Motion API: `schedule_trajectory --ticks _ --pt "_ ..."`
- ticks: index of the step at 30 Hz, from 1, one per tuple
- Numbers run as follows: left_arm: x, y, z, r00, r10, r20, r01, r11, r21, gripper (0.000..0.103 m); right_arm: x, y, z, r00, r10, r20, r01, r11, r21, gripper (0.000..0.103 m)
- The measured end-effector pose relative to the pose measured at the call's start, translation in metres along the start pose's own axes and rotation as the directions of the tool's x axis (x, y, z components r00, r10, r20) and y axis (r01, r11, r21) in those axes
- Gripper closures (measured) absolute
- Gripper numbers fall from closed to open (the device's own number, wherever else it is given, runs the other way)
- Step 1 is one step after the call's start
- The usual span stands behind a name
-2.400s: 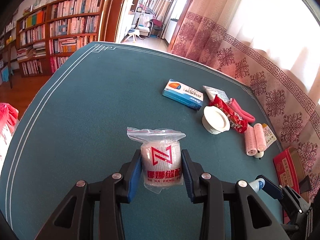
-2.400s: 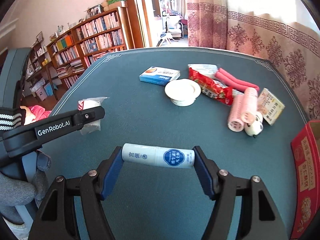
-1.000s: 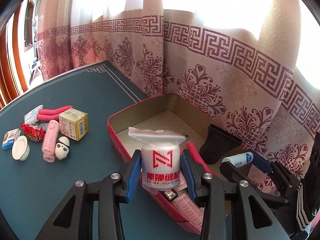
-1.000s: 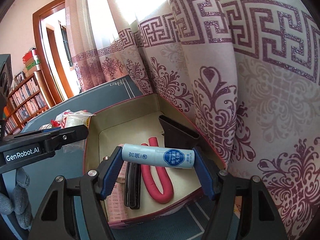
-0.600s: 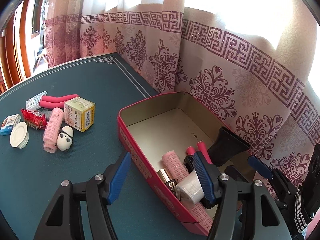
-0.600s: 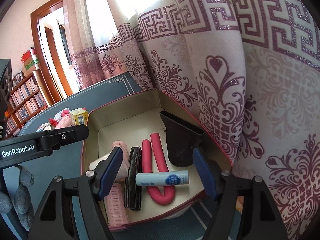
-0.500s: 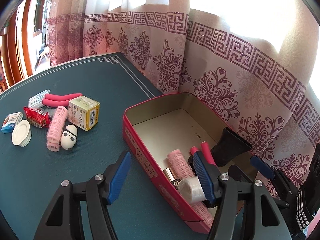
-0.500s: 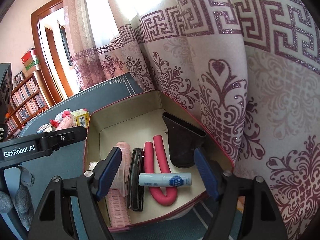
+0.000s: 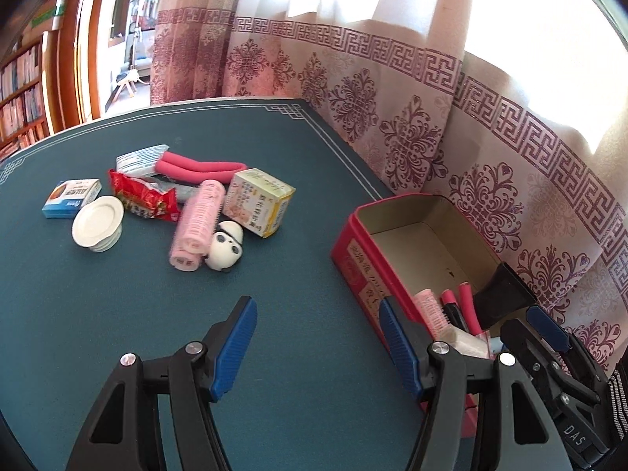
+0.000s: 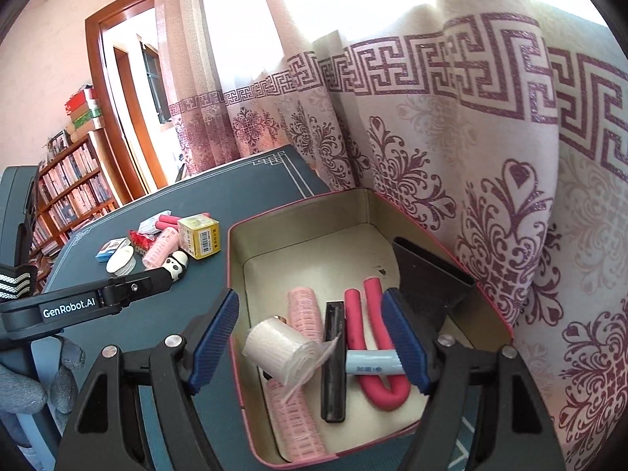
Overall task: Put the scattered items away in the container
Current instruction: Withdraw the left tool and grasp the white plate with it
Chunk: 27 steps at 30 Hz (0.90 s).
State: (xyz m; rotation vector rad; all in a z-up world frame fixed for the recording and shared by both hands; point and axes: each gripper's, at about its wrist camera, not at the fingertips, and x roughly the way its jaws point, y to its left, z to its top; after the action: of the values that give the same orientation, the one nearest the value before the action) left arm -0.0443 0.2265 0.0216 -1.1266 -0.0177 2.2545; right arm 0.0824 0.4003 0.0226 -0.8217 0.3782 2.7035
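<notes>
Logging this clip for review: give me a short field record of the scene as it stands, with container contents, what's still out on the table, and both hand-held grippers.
container: red tin box, open
inside: bagged white roll, white tube, pink hair roller, red foam curler, black clip
still on table: panda figure, yellow box, white lid, blue box
left hand-held gripper: open, empty
right hand-held gripper: open, empty

1. The left hand-held gripper (image 9: 316, 343) points forward and downward, its blue-padded jaws spread apart with nothing between them.
2. The right hand-held gripper (image 10: 310, 339) tilts downward too, its jaws standing wide and clasping nothing.
3. A grey-gloved hand (image 10: 23, 386) shows at the lower left of the right wrist view, beneath the left tool's black body.
</notes>
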Motion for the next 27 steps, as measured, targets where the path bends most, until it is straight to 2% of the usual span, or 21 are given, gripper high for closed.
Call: schedule_trajectory --ticks 7,17,27 --pt "-0.011 0.06 -0.002 0.997 0.071 0.01 -0.07 0.991 -0.114 0.037 0.01 0.037 0.003 0.997 0.073 -0.024 -0.074 0.996 -0.045 0.025" --pt "-0.019 0.121 -0.005 0.992 0.128 0.011 -0.123 0.972 -0.201 0.037 0.037 0.091 0.0 0.978 0.18 -0.107 -0.189 0.978 -0.083 0.025" --pt "-0.012 0.172 0.004 0.981 0.196 -0.001 -0.19 0.948 -0.256 0.037 0.058 0.121 -0.007 0.964 0.207 -0.167 -0.226 0.969 -0.103 0.025"
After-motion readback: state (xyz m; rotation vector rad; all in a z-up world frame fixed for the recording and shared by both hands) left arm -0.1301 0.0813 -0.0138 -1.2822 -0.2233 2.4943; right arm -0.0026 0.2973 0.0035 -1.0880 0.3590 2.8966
